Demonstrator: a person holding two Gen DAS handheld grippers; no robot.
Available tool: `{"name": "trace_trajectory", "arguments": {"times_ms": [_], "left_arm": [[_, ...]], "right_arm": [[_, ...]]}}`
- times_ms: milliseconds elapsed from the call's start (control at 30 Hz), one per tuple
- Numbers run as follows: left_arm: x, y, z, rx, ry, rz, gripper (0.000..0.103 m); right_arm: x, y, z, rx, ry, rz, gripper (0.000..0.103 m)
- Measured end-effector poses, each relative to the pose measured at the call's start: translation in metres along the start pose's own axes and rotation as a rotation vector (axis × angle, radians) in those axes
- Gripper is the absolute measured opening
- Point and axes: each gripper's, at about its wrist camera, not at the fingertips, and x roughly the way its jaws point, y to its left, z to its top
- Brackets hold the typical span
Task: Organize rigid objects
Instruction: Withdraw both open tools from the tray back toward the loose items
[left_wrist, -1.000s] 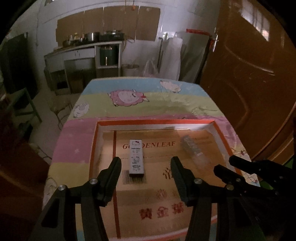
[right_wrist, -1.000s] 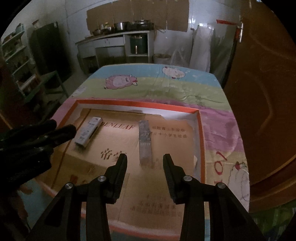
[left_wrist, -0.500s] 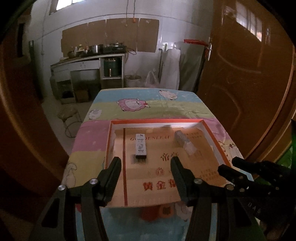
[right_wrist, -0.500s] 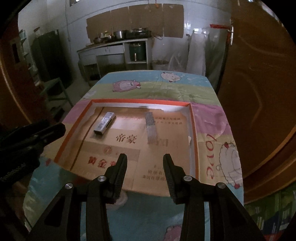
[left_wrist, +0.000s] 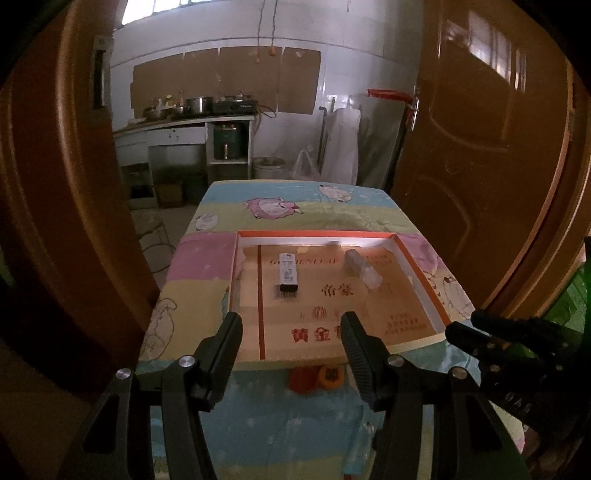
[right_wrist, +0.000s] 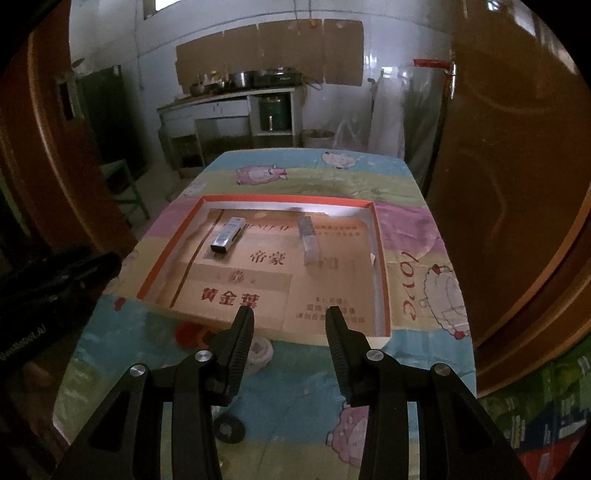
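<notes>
Fingers of the left gripper (left_wrist: 291, 332) and right gripper (right_wrist: 290, 326) stand apart, nothing between them, both held short of the near edge of the tray (right_wrist: 380, 236) on the bench (right_wrist: 406, 173). Inside the tray, the white box (right_wrist: 227, 240) and clear case (right_wrist: 308, 240) lie well apart toward the far wall, apparently deposited there as sorted items.

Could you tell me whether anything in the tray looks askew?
Slightly. The clear box lies straight along the tray, but the white box beside it is angled, so they are not parallel. Nothing looks spilled or damaged.
</notes>
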Motion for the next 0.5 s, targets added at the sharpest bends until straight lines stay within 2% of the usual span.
{"name": "trace_trajectory", "arguments": {"times_ms": [500], "left_arm": [[-0.041, -0.008, -0.036, 0.012, -0.017, -0.023, 0.055]], "right_arm": [[-0.050, 0.010, -0.035, 0.007, -0.051, 0.021, 0.042]]}}
